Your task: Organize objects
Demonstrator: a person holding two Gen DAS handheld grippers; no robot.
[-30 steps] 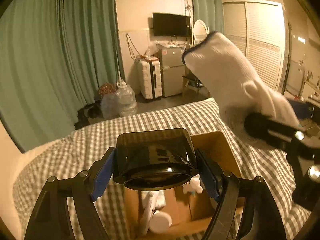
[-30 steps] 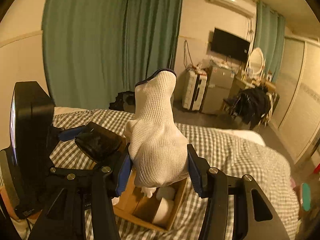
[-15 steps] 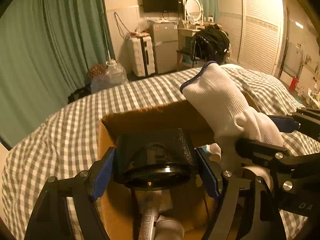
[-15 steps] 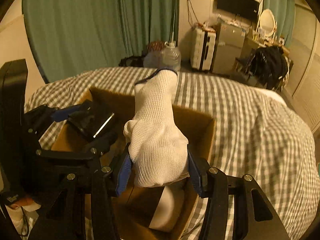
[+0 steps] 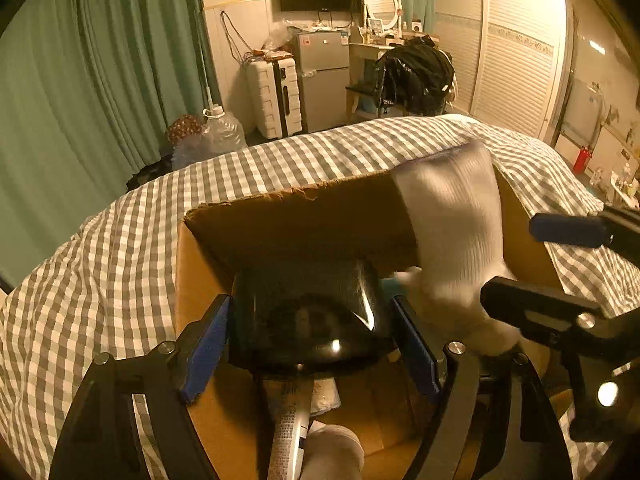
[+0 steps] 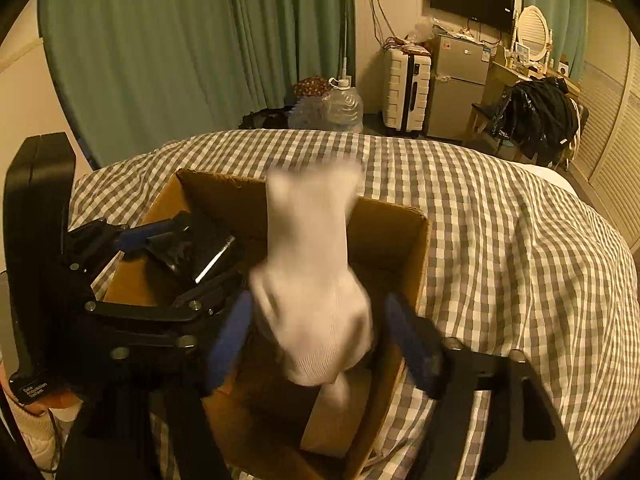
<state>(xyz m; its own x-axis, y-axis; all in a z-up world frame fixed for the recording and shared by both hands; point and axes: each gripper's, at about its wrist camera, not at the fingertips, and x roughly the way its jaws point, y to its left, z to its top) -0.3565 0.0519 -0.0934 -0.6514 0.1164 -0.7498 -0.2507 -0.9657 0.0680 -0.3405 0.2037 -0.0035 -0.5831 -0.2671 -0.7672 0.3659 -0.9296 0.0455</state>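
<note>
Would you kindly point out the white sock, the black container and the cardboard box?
white sock (image 6: pixel 316 312), right wrist view, on its blurred knitted middle.
black container (image 5: pixel 308 316), left wrist view, on its glossy top.
cardboard box (image 5: pixel 304 224), left wrist view, on its far inner wall.

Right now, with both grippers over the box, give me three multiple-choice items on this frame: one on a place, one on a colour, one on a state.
1. Where does the cardboard box sit?
A. on the checked bedspread
B. on the floor by the curtain
C. on top of the fridge

2. What colour are the pads of the left gripper?
A. red
B. blue
C. yellow

3. What state is the left gripper in?
A. open and empty
B. shut on the black object
C. shut on a white glove

Answers:
1. A, as the checked bedspread surrounds the box on all visible sides.
2. B, as both pads show blue against the black fingers.
3. B, as the pads press on either side of the black object above the box.
</note>
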